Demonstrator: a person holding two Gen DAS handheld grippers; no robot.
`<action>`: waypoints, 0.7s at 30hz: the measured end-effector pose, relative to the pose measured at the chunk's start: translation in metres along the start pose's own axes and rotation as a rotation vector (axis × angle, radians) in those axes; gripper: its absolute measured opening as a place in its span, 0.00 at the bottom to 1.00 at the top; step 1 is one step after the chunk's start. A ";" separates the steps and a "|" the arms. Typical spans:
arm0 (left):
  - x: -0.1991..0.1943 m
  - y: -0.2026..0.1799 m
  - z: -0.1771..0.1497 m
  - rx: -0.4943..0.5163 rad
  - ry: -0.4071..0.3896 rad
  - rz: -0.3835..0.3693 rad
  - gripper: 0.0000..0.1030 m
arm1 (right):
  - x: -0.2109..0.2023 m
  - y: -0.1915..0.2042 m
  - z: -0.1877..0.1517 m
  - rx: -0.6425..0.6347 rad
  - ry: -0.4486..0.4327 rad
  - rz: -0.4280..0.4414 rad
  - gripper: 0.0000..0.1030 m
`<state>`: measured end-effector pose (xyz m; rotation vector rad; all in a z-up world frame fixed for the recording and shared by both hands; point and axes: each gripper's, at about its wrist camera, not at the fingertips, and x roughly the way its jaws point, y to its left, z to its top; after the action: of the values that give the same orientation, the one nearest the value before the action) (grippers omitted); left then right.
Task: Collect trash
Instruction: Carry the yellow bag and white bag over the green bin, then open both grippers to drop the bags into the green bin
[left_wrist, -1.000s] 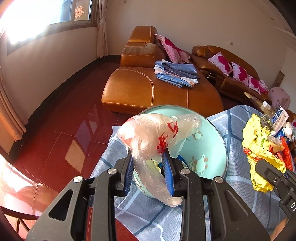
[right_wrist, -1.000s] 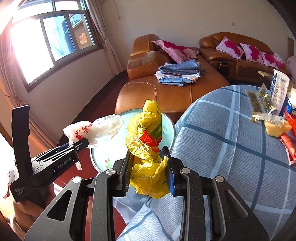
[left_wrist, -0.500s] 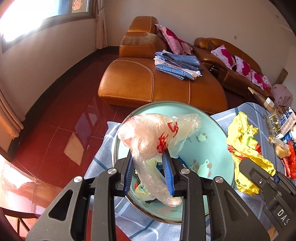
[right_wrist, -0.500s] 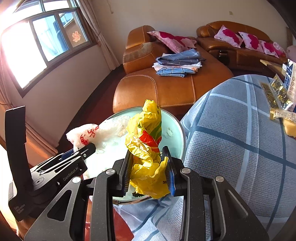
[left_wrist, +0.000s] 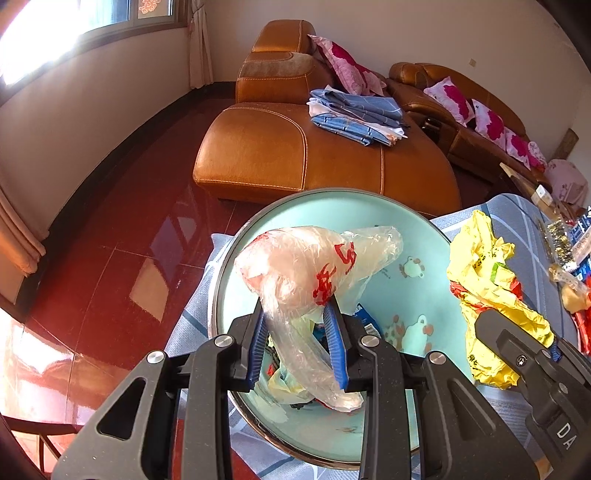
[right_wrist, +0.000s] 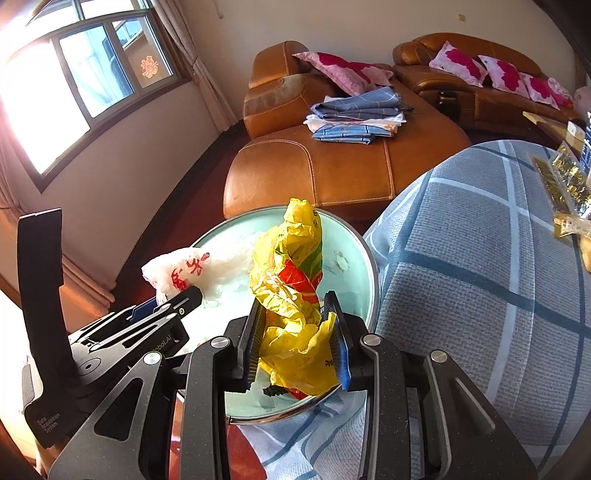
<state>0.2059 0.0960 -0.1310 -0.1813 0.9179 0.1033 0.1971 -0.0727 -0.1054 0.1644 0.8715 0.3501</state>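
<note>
My left gripper (left_wrist: 298, 325) is shut on a crumpled clear plastic bag with red print (left_wrist: 314, 266), held over the open mouth of a light-blue round bin (left_wrist: 424, 236). The bin holds other wrappers under the bag. In the right wrist view my right gripper (right_wrist: 295, 332) is shut on a crumpled yellow plastic bag (right_wrist: 291, 280) above the same bin (right_wrist: 364, 254), near its right rim. The left gripper (right_wrist: 177, 302) and the clear bag (right_wrist: 184, 269) show to its left. The yellow bag (left_wrist: 487, 295) and the right gripper's body appear at the right of the left wrist view.
A table under a blue-grey checked cloth (right_wrist: 480, 280) lies to the right, with snack packets (right_wrist: 561, 177) at its far edge. An orange leather sofa (left_wrist: 314, 155) with folded blue cloths (left_wrist: 354, 114) stands beyond the bin. Glossy red floor (left_wrist: 122, 240) lies to the left.
Both grippers have moved forward and down with their bags, from near the table edge to over the bin's mouth. The bin now looks larger and closer in both views.
</note>
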 end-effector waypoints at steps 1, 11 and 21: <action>0.001 0.000 -0.001 0.001 0.005 -0.002 0.29 | 0.001 0.001 0.000 -0.001 0.001 -0.002 0.32; 0.010 0.003 0.000 -0.015 0.030 -0.002 0.29 | 0.008 -0.002 -0.002 0.001 0.015 -0.008 0.32; 0.028 0.000 0.001 -0.003 0.061 0.015 0.32 | 0.003 -0.005 0.000 0.013 0.006 -0.011 0.32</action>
<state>0.2240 0.0964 -0.1527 -0.1815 0.9804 0.1132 0.1997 -0.0762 -0.1087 0.1708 0.8802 0.3352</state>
